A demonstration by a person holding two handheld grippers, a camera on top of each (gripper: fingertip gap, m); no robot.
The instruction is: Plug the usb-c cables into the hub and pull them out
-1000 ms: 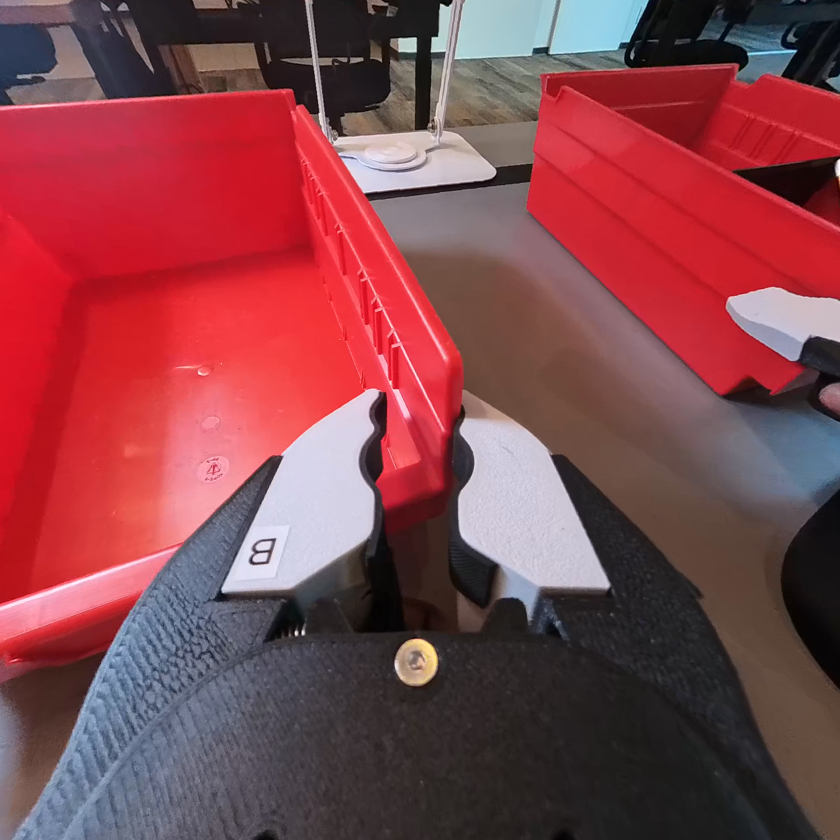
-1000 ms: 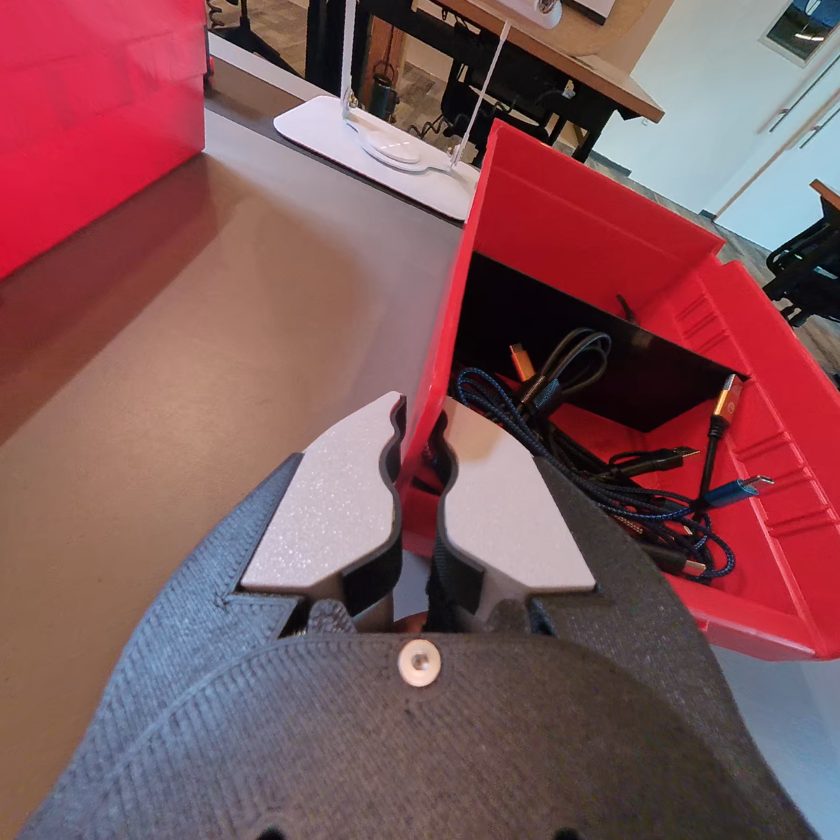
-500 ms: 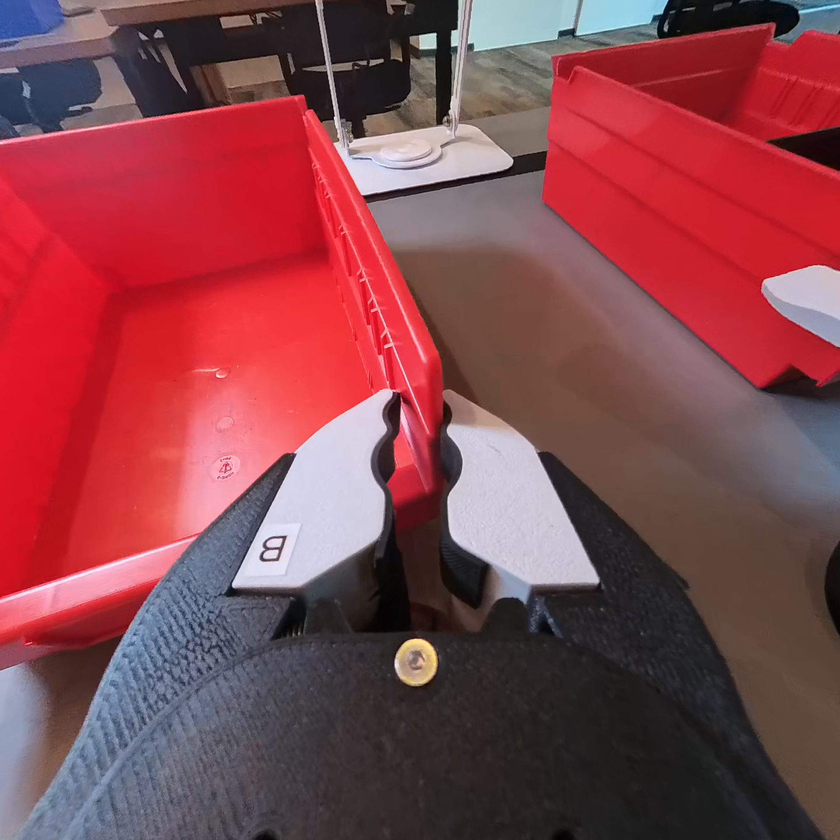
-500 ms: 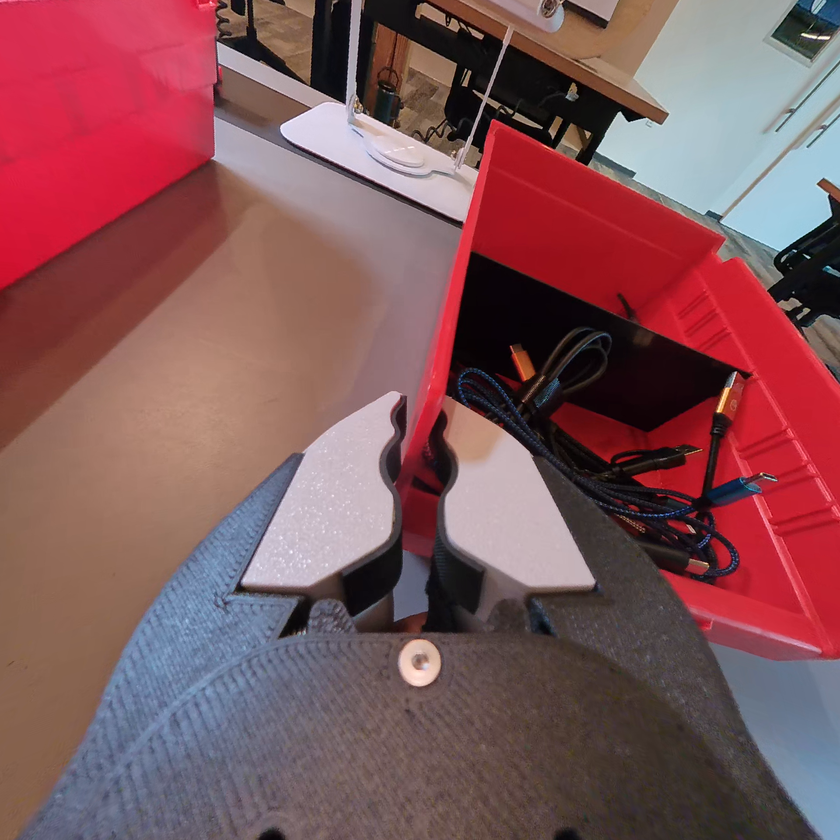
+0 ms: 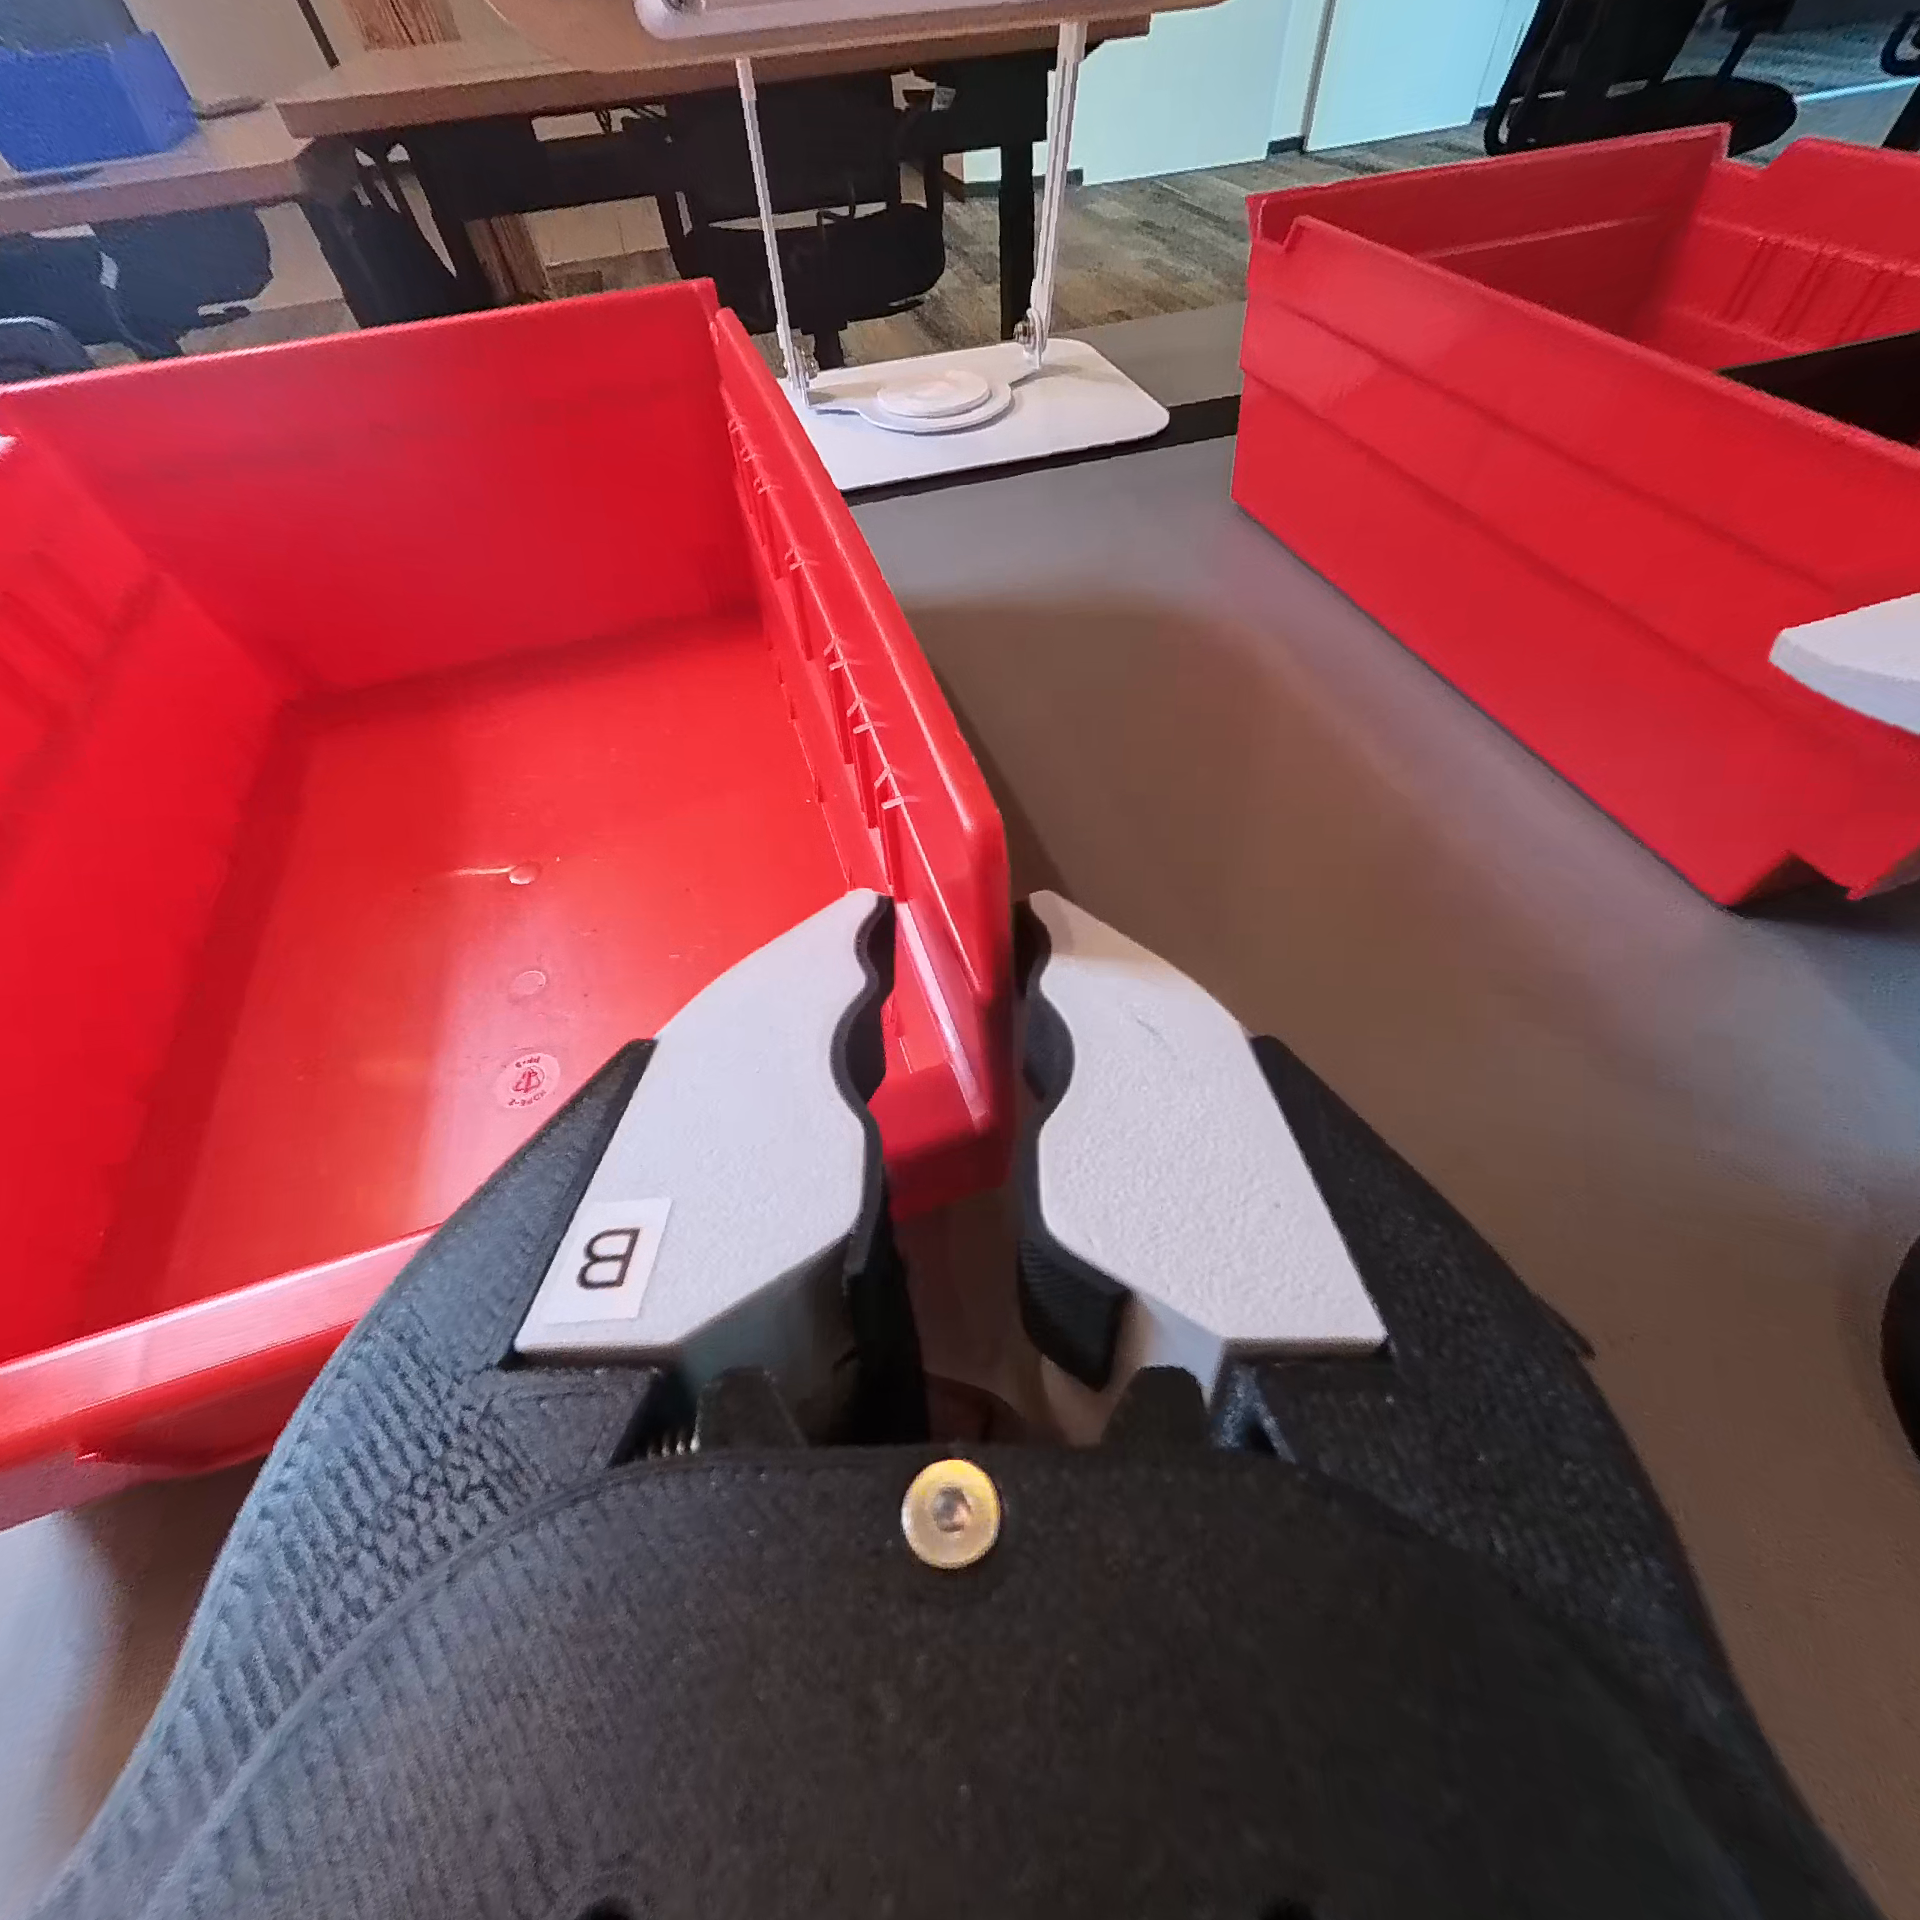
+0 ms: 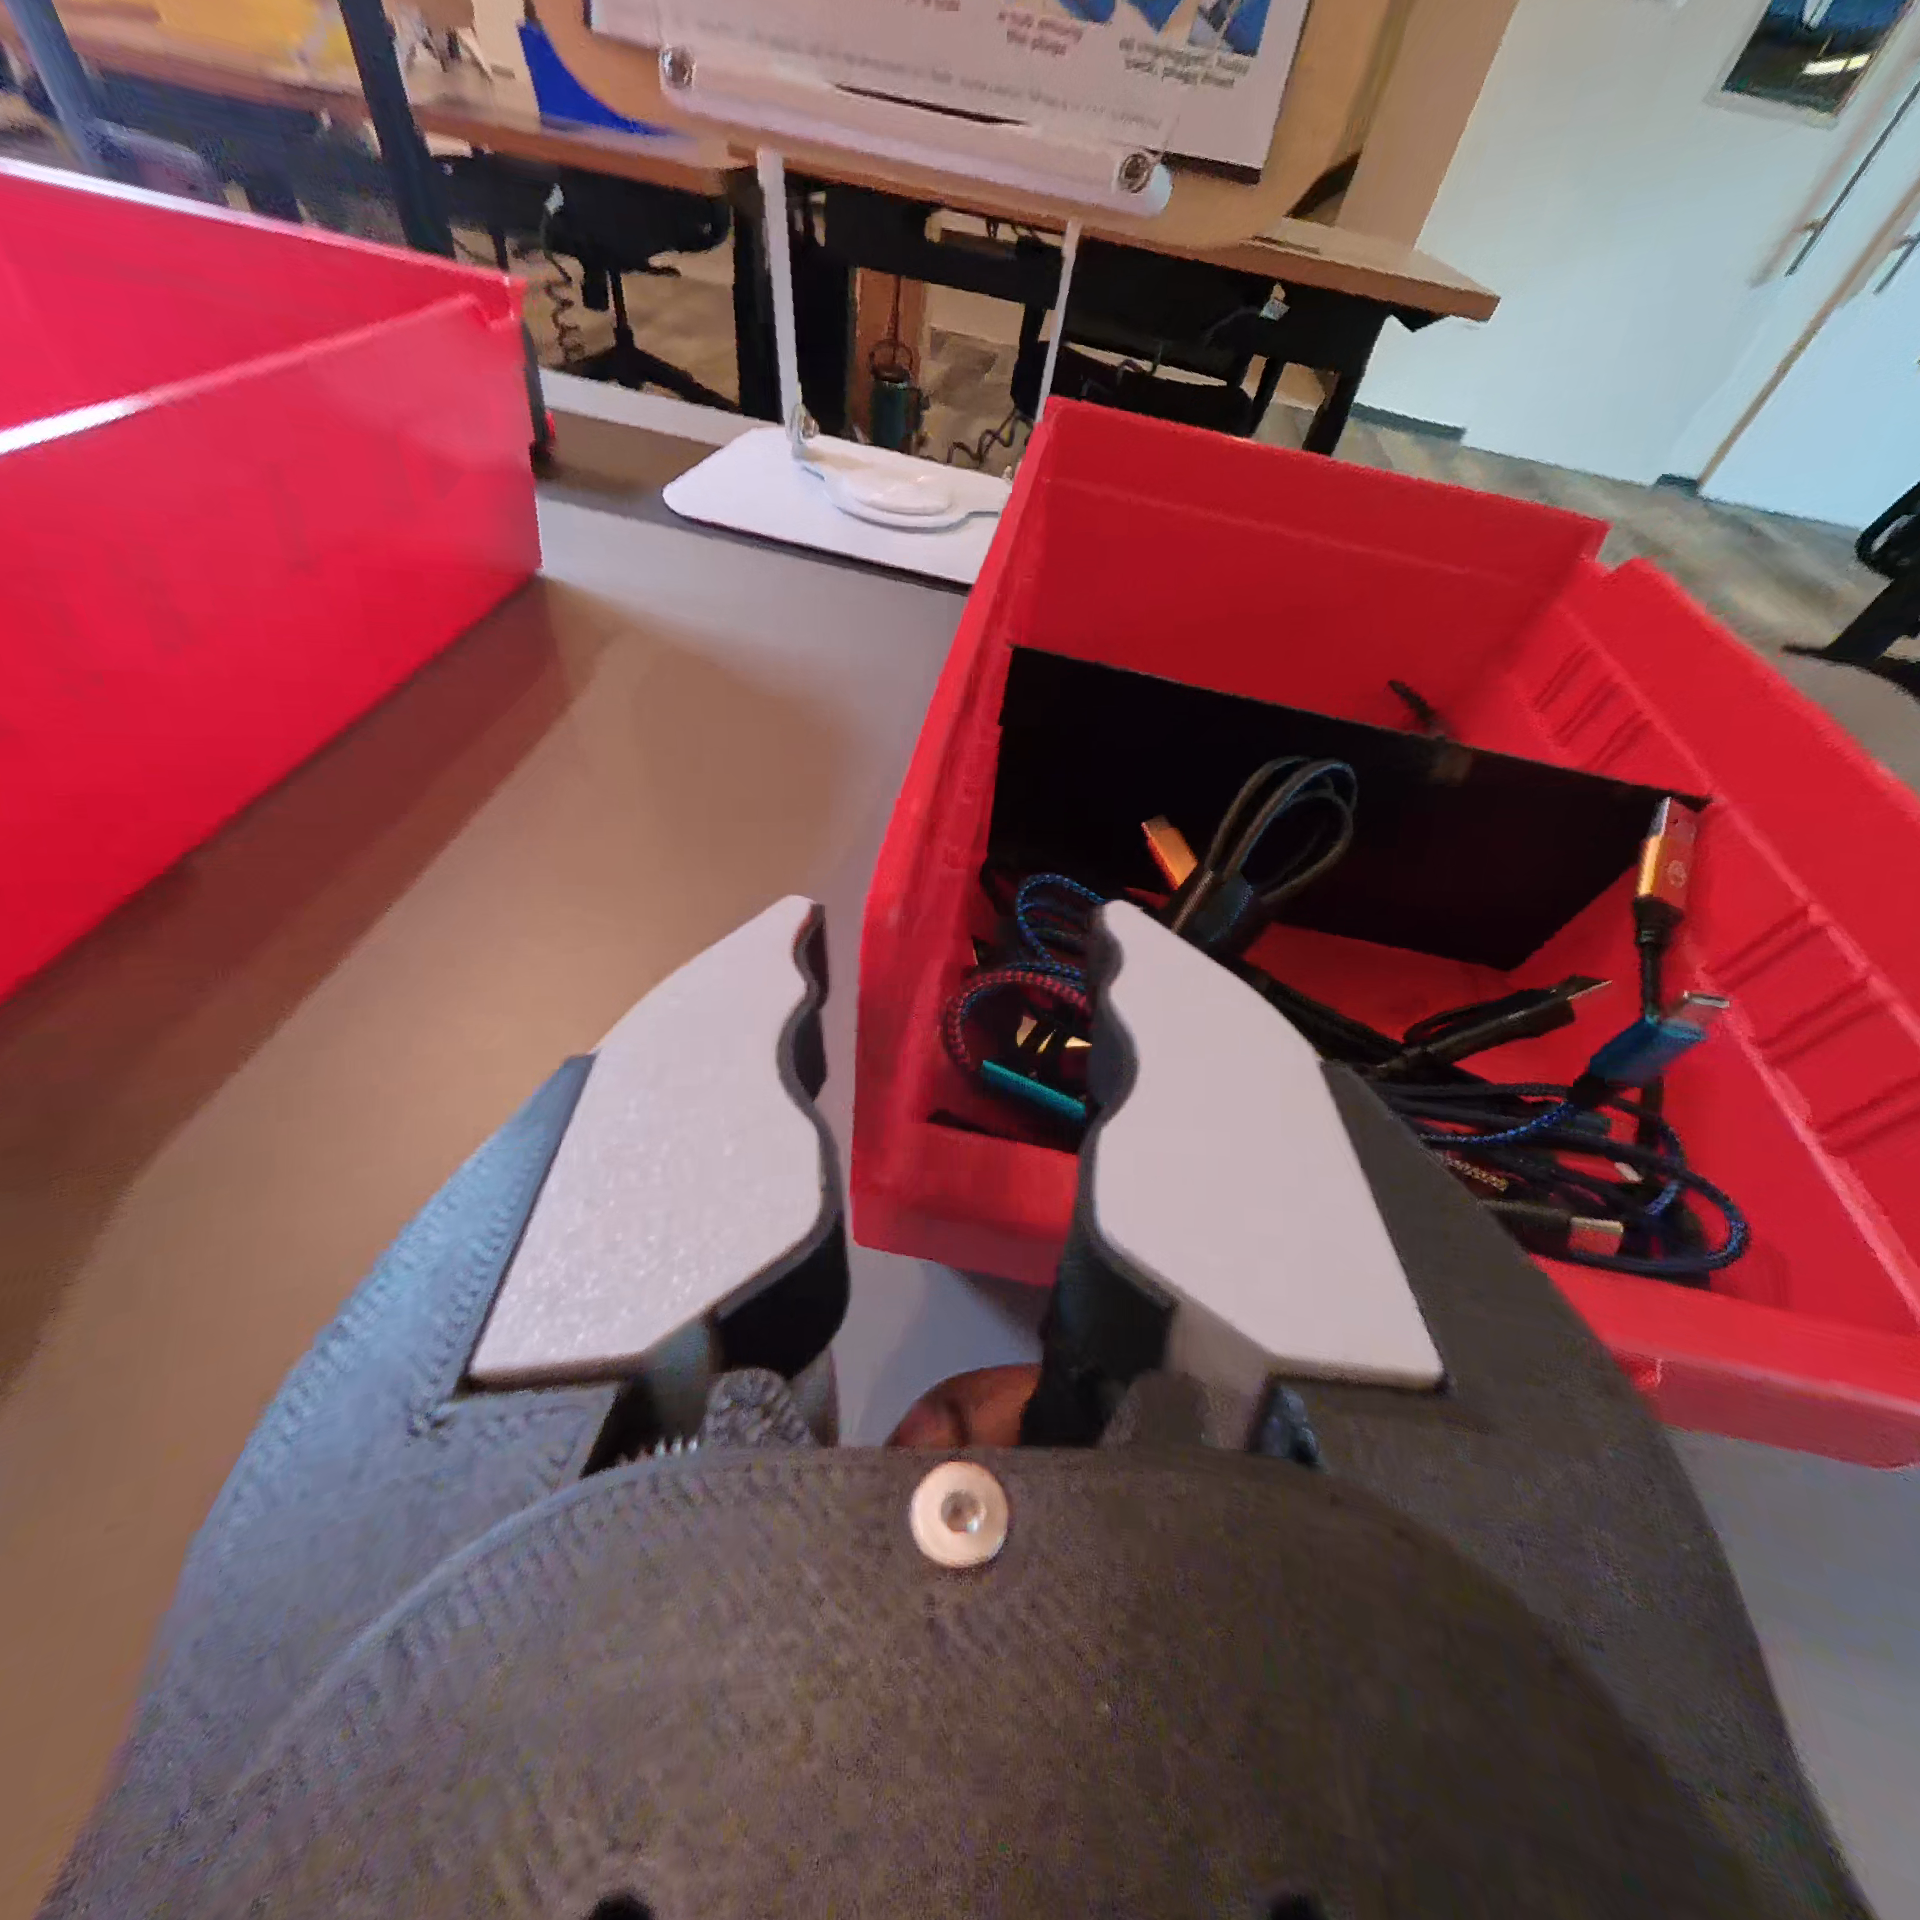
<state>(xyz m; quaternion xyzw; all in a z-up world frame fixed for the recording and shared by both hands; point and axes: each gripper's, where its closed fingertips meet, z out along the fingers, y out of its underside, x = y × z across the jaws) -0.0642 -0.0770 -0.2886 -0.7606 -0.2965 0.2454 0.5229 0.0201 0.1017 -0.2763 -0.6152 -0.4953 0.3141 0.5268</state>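
Left gripper (image 5: 954,920), lettered sticker (image 5: 606,1259) on its left finger, clamps the near right wall corner of the left bin (image 5: 940,831); right gripper (image 6: 961,925) gapes open astride the right bin (image 6: 899,914) corner, cables (image 6: 1538,1132) piled inside, hub unseen.

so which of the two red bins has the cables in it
The red bin on the right, beside the right tongs: a tangle of cables lies in front of its black divider. The left bin, clamped by the left tongs, holds nothing.
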